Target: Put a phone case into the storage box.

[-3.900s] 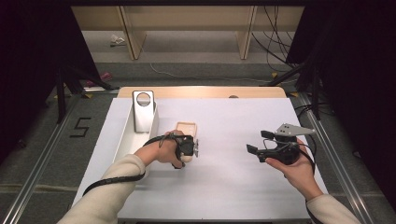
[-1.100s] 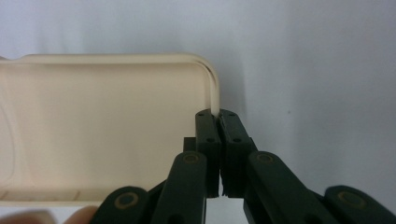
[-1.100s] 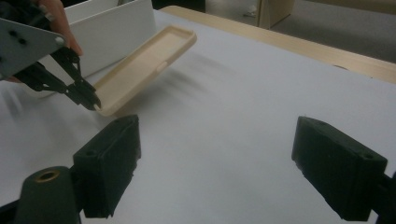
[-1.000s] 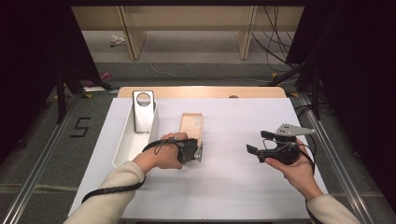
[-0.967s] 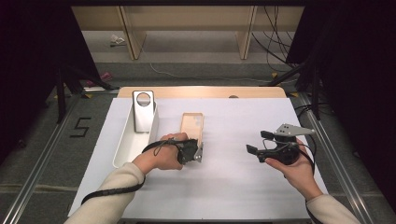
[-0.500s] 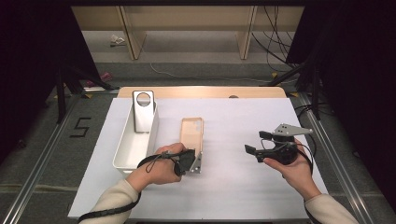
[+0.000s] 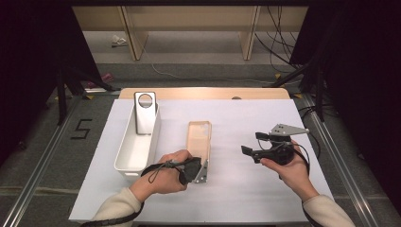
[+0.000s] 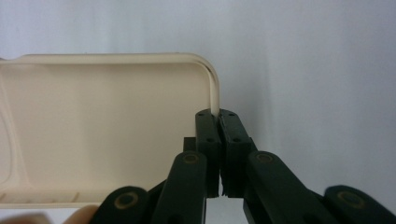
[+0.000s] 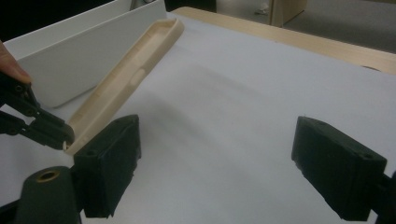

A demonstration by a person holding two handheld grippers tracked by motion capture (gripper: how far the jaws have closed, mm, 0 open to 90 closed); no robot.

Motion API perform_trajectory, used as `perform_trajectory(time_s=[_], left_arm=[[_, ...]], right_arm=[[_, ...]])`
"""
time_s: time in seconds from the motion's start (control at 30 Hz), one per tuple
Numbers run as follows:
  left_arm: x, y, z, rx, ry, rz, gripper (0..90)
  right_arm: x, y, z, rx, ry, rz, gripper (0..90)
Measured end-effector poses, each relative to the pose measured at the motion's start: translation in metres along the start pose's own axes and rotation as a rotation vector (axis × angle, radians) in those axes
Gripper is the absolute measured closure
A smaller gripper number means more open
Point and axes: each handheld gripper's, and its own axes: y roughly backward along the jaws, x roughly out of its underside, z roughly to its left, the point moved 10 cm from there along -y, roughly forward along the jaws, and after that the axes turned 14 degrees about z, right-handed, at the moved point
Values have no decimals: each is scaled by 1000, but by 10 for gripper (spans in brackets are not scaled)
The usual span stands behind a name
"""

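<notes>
1. The left gripper [image 7: 202, 173] sits at the near middle of the white table [image 7: 246, 198], held in the person's left hand [image 7: 163, 172]. Its jaws are pressed together on the near rim of a beige tray [image 7: 198, 138]; in the left gripper view the thin rim [image 8: 215, 95] runs straight down into the seam between the two black pads [image 8: 208, 135].
2. The beige tray stretches away from that gripper toward the far side of the table. In the right gripper view it is tilted, its near end pinched in the left gripper [image 9: 56, 133] and its far end [image 9: 168, 25] raised against the white bin behind it.
3. The right gripper [image 7: 248, 151] is held in the right hand [image 7: 288, 168] to the right of the tray, well apart from it. Its jaws stand wide open with nothing between them, only bare table showing between the pads [image 9: 341, 172].
4. The white bin [image 7: 137, 146] lies just left of the tray, its long side parallel to it. A grey upright piece with a round hole [image 7: 145, 111] stands at its far end.
5. On the floor left of the table a dark "5" [image 7: 81, 128] is marked; no other writing can be read.
</notes>
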Motion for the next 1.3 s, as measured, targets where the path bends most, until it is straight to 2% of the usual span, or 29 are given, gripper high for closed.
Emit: perform_trajectory(time_s=[0.3,0.7,0.93,1.0,1.2,1.3], left_arm=[[-9,2,-3,6,-21,-7,876],[-20,4,-7,2,-51,-22,876],[-23,4,-9,11,-69,-26,876],[-24,3,-10,9,-62,-29,876],[-25,4,-11,5,-70,-30,876],[-25,4,-11,2,-71,-29,876]], right_arm=[[-17,-26,21,-55,15,12,169],[-41,-56,29,-110,-27,12,207],[-42,-71,33,-163,-79,43,341],[-42,-74,34,-173,-94,55,380],[-42,-77,34,-199,-132,65,533],[-42,-76,35,-207,-137,68,570]])
